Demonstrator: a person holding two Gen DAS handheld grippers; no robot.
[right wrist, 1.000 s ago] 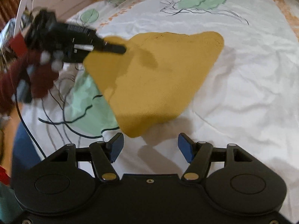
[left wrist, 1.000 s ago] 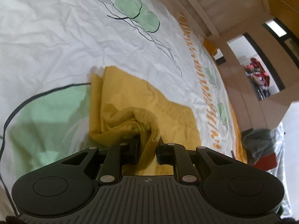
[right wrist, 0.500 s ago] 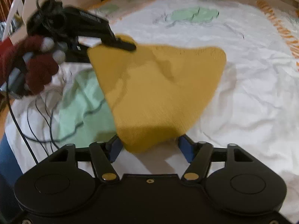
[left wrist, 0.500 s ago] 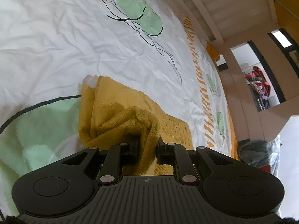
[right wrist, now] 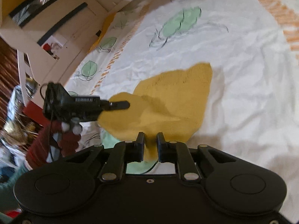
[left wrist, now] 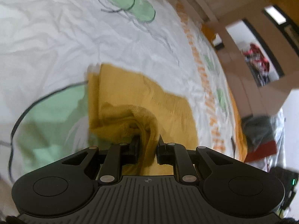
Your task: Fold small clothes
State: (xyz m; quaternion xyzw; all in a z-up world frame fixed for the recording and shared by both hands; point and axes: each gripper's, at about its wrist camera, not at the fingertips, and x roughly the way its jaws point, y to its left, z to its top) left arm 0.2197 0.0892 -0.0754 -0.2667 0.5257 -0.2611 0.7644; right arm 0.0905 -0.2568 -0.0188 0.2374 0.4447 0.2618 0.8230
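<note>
Your left gripper [left wrist: 147,145] is clamped on a bunched corner of the yellow garment [right wrist: 173,100]; your right gripper [right wrist: 150,145] has just been closing and now pinches the near edge, so the cloth hangs taut between them above the bedsheet [right wrist: 243,74], ready to fold.

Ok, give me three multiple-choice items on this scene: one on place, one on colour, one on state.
1. Where does the cloth lie?
A. on the bed sheet
B. on a chair
C. in a basket

2. What colour is the cloth?
A. blue
B. mustard yellow
C. red

3. How do the right tongs stand?
A. wide open, clear of the cloth
B. out of view
C. shut on the cloth's near edge

Answers: 1 A, most of it rests on the white printed sheet; 2 B, yellow in both views; 3 C, they have just closed, fabric between the pads.
</note>
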